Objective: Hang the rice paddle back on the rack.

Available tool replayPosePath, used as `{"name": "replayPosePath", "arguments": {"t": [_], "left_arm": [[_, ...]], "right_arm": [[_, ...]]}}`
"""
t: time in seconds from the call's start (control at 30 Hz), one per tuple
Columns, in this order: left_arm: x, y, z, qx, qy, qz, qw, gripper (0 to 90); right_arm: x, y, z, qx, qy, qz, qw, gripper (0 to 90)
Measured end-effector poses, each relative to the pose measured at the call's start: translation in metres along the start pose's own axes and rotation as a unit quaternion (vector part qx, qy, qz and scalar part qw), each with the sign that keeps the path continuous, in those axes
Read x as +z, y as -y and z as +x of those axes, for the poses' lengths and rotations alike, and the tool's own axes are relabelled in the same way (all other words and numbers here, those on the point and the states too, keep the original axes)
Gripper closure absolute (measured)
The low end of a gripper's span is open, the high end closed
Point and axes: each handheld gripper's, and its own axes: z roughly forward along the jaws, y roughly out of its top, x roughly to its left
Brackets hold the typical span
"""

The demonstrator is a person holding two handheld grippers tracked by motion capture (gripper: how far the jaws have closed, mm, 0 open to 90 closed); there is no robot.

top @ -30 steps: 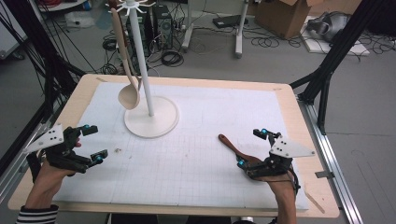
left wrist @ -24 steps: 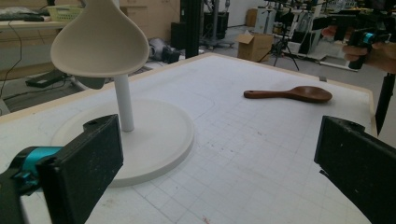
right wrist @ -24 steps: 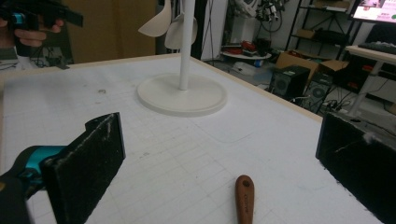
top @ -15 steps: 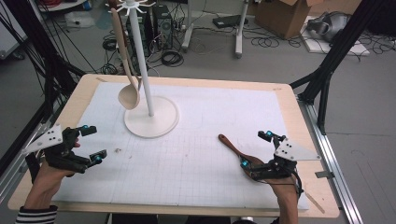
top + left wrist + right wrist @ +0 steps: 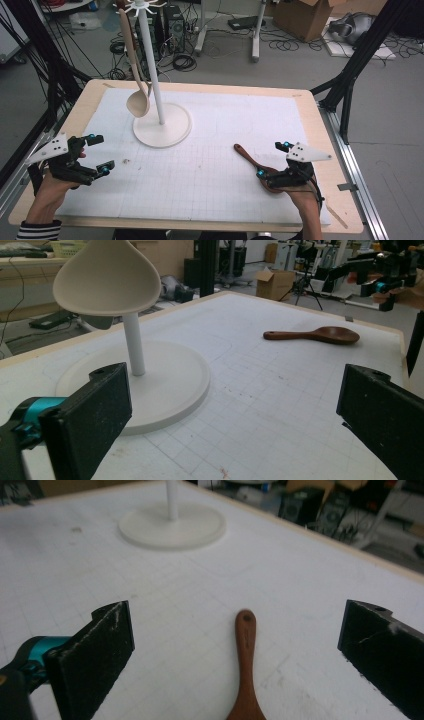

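Right gripper spread wide, empty, straddling dark brown wooden spoon; handle points away toward white stand. Left gripper gaping, well apart.

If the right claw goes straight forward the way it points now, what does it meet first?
Probably the dark wooden spoon: its handle lies on the white mat between the open jaws of the right claw. Farther along stands the white stand's base, though depth is unclear.

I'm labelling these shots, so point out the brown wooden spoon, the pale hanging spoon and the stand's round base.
brown wooden spoon (image 5: 320,334), left gripper view, on its bowl.
pale hanging spoon (image 5: 138,104), high view, on its bowl.
stand's round base (image 5: 172,529), right gripper view, on its flat top.
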Motion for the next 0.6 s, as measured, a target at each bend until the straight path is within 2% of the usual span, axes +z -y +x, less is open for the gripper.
{"name": "replayPosePath", "arguments": {"t": [0.07,0.1,0.13,0.2,0.33,0.47,0.53,0.6], "left_arm": [[-0.001,0.000,-0.001,0.003,-0.003,0.005,1.0000,1.7],[-0.001,0.000,-0.001,0.003,-0.003,0.005,1.0000,1.7],[-0.002,-0.001,0.000,0.005,-0.005,0.004,1.0000,1.7],[-0.003,-0.001,0.000,0.004,-0.006,0.002,1.0000,1.7],[-0.004,-0.002,0.000,0.005,-0.005,-0.001,1.0000,1.7],[-0.002,-0.002,0.000,0.004,-0.005,0.000,1.0000,1.7],[-0.002,-0.001,0.000,0.003,-0.006,0.002,1.0000,1.7],[-0.002,-0.001,0.000,0.005,-0.005,0.003,1.0000,1.7]], "right_arm": [[0.003,-0.002,-0.004,0.005,0.002,0.030,0.9995,0.9],[0.003,-0.002,-0.004,0.005,0.002,0.030,0.9995,0.9],[0.007,-0.005,-0.008,0.006,0.003,0.065,0.9979,0.9],[0.011,-0.007,-0.011,0.001,0.000,0.088,0.9961,2.7],[0.022,-0.014,-0.015,-0.005,-0.014,0.141,0.9900,4.9],[0.032,-0.018,-0.018,-0.013,-0.016,0.177,0.9840,4.8],[0.037,-0.021,-0.021,-0.007,-0.019,0.192,0.9811,4.8],[0.043,-0.024,-0.022,-0.015,-0.020,0.212,0.9769,4.8]]}}
